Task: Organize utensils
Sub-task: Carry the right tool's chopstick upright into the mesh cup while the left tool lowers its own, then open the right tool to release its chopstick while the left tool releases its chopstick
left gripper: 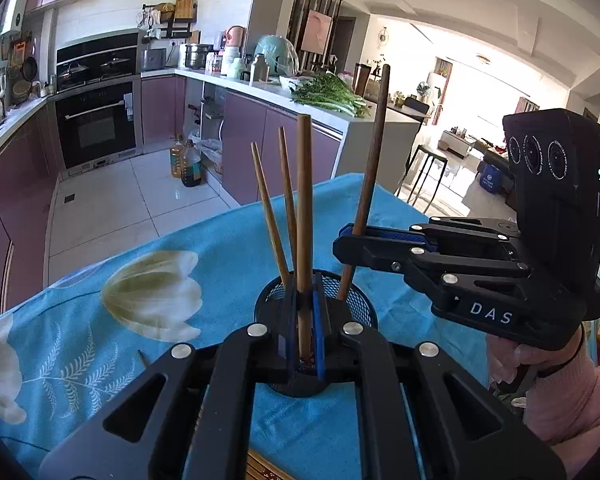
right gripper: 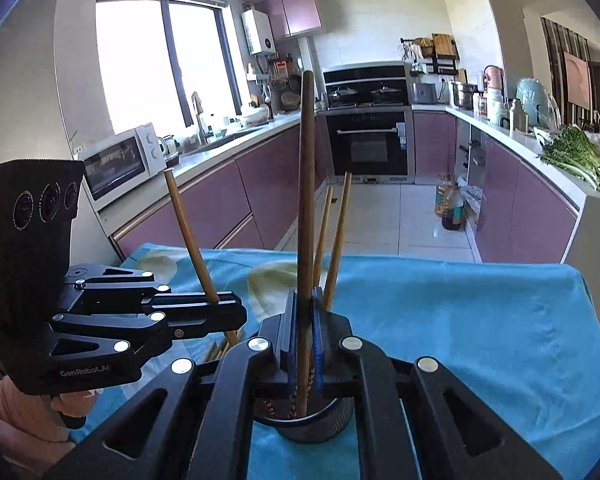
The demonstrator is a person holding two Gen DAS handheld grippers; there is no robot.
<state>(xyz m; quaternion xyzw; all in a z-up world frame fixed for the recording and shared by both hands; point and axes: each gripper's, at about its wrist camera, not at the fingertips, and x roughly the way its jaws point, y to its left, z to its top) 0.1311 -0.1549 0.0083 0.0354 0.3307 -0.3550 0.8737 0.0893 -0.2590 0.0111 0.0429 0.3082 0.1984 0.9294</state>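
Over the round black wire-mesh holder on the blue flower-printed tablecloth, both grippers are clamped on smooth wooden sticks. Left gripper pinches a pale bamboo chopstick, while right gripper pinches a dark round-ended wooden handle, tip inside the holder.

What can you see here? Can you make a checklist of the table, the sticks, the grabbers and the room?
Surface: table under a blue flowered cloth.
Job's things: black mesh cup on the cloth; two loose chopsticks lean inside it. Dark chopstick has its tip in the cup; light chopstick stands over the cup.
Clutter: a bundle of more sticks lies on the cloth.
Grippers: left gripper shut on the light chopstick; right gripper shut on the dark chopstick.
Cables: nothing seen.
Surroundings: kitchen with oven, microwave, greens on the counter, oil bottles on the floor.
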